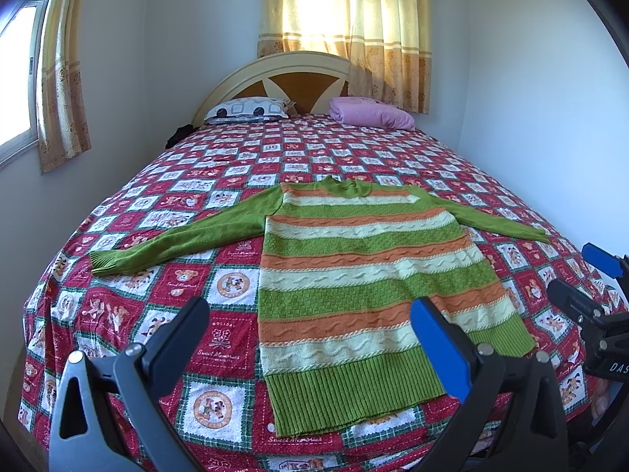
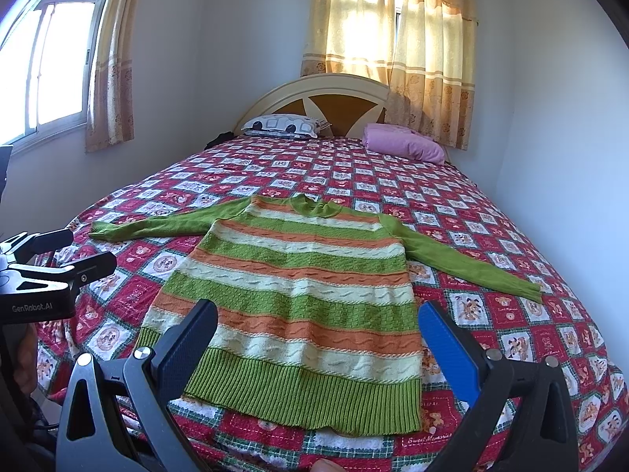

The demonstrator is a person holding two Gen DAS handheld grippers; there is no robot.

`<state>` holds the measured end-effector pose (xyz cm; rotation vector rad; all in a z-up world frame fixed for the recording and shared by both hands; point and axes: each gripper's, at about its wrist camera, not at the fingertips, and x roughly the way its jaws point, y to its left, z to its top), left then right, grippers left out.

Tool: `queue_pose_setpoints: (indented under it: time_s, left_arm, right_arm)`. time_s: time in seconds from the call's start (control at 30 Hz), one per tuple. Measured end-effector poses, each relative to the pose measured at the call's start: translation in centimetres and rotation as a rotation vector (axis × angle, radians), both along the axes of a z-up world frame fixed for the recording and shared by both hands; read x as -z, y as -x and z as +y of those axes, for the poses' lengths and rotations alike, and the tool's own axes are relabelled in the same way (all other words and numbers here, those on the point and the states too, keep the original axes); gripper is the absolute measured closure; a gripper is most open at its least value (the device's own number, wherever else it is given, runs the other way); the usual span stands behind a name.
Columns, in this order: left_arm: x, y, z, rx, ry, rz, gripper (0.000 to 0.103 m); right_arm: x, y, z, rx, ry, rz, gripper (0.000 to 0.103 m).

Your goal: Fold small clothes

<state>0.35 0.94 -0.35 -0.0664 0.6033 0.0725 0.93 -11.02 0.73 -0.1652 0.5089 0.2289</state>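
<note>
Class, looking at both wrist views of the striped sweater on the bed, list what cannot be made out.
- Sweater hem, left wrist view: partly behind the left hand-held gripper finger.
- Dark item beside the pillow, right wrist view: too small to identify.
- Bedspread lettering: mostly too small.

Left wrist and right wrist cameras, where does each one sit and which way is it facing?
Left wrist: at the bed's foot, facing the headboard; own open left gripper shows, right gripper at the frame's right edge.
Right wrist: same end, further right; own open right gripper shows, left gripper at the left edge.
Shared: striped sweater lying flat on the patterned bedspread, pillow, pink blanket, curtains.
</note>
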Motion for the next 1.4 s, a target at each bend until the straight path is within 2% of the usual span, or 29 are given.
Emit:
queue_pose_setpoints:
  time_s: [0.93, 1.4]
  left_arm:
    - [0.2, -0.4, 0.5, -0.003, -0.004, 0.01, 0.0]
    - [2.2, -3.3, 1.2, -0.043, -0.049, 0.043, 0.0]
  right_arm:
    - [0.4, 0.1, 0.3, -0.005, 0.003, 0.008, 0.001]
    - [1.6, -2.6, -1.6, -0.001, 0.004, 0.015, 0.001]
